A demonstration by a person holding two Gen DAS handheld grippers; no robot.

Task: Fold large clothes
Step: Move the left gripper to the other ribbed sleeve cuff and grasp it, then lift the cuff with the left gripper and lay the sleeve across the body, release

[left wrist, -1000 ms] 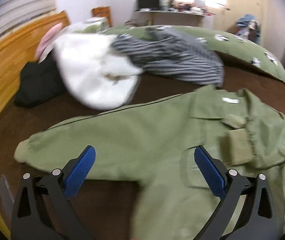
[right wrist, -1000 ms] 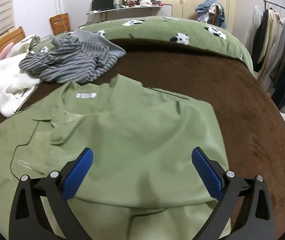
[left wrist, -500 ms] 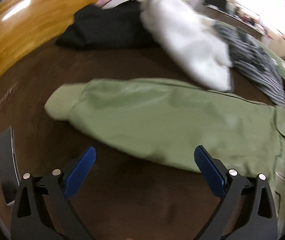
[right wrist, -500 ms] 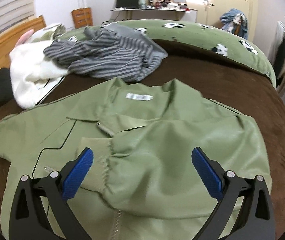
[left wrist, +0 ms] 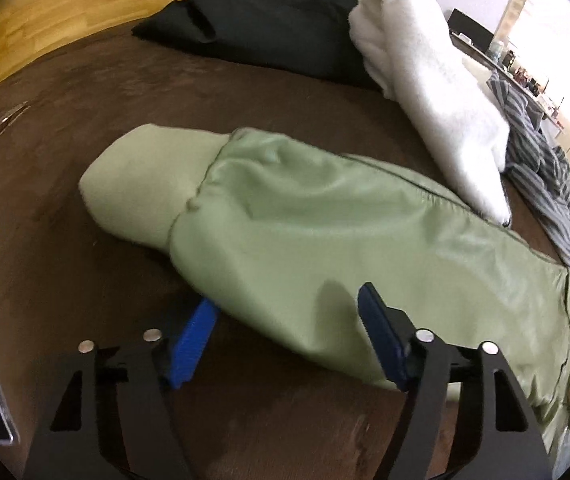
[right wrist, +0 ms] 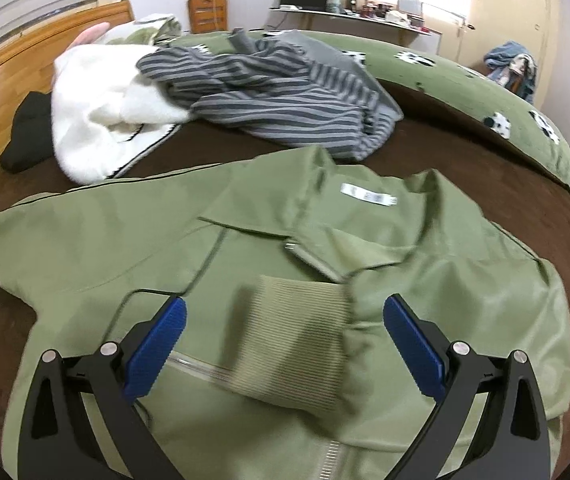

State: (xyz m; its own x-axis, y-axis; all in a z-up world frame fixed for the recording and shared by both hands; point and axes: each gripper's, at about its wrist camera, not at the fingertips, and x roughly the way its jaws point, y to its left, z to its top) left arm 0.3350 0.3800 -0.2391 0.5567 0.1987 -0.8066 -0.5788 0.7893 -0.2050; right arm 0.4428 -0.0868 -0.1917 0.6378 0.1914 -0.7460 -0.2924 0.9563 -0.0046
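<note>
A light green jacket [right wrist: 269, 248] lies front-up on the brown bed cover [right wrist: 465, 152]. Its right sleeve is folded across the chest, with the ribbed cuff [right wrist: 297, 344] between my right gripper's open jaws. My right gripper [right wrist: 283, 344] hovers over that cuff and holds nothing. In the left wrist view the jacket's other sleeve [left wrist: 325, 240] stretches out to the left, ending in a pale cuff [left wrist: 141, 188]. My left gripper [left wrist: 285, 340] is open, its jaws astride the sleeve's near edge, one pad under the fabric.
A white fleece garment [right wrist: 101, 112], a grey striped garment [right wrist: 277, 92] and a black garment [left wrist: 261, 16] lie at the head of the bed. A green duvet [right wrist: 465, 76] lies along the far side. A wooden headboard [left wrist: 37, 20] borders the left.
My left gripper swung left and dropped close to the outstretched sleeve, its jaws narrowing around the edge. My right gripper moved nearer the folded cuff on the chest.
</note>
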